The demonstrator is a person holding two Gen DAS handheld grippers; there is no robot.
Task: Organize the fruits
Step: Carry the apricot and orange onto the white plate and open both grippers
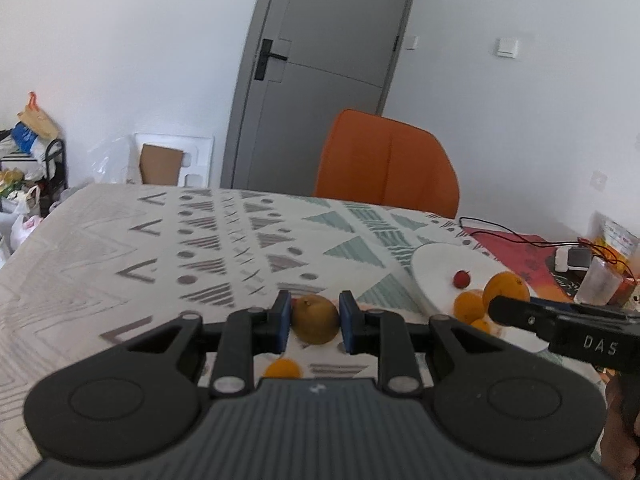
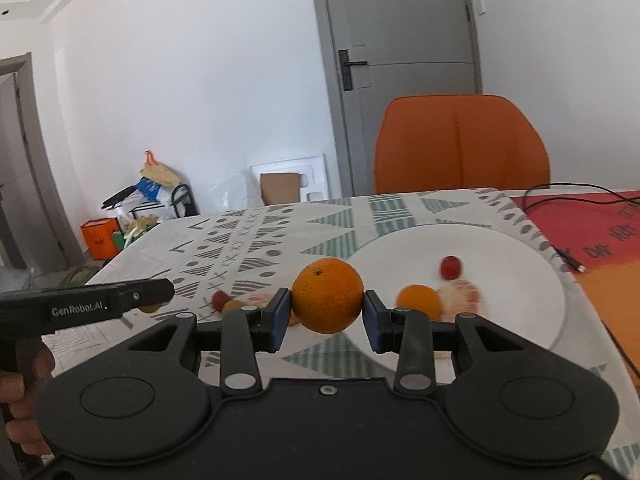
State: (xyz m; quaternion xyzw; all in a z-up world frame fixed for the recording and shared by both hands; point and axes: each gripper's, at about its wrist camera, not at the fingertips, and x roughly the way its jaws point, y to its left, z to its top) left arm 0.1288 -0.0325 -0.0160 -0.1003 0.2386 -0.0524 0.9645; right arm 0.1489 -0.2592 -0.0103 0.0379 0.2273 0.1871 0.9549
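My left gripper (image 1: 315,321) is shut on a brown-yellow pear (image 1: 315,319), just above the patterned tablecloth. A small orange (image 1: 282,369) lies on the cloth below it. My right gripper (image 2: 325,312) is shut on a big orange (image 2: 327,294) and holds it in the air beside the white plate (image 2: 508,280). On the plate lie a small orange (image 2: 419,302), a peeled citrus (image 2: 460,296) and a small red fruit (image 2: 451,267). A red fruit (image 2: 218,300) and other pieces lie on the cloth at left. The plate (image 1: 440,268) also shows in the left wrist view.
An orange chair (image 2: 460,144) stands behind the table. A red mat (image 2: 600,232) with a black cable (image 2: 572,258) lies right of the plate. A clear cup (image 1: 598,286) and small items stand at the table's right end. Bags and boxes (image 2: 140,208) sit on the floor by the wall.
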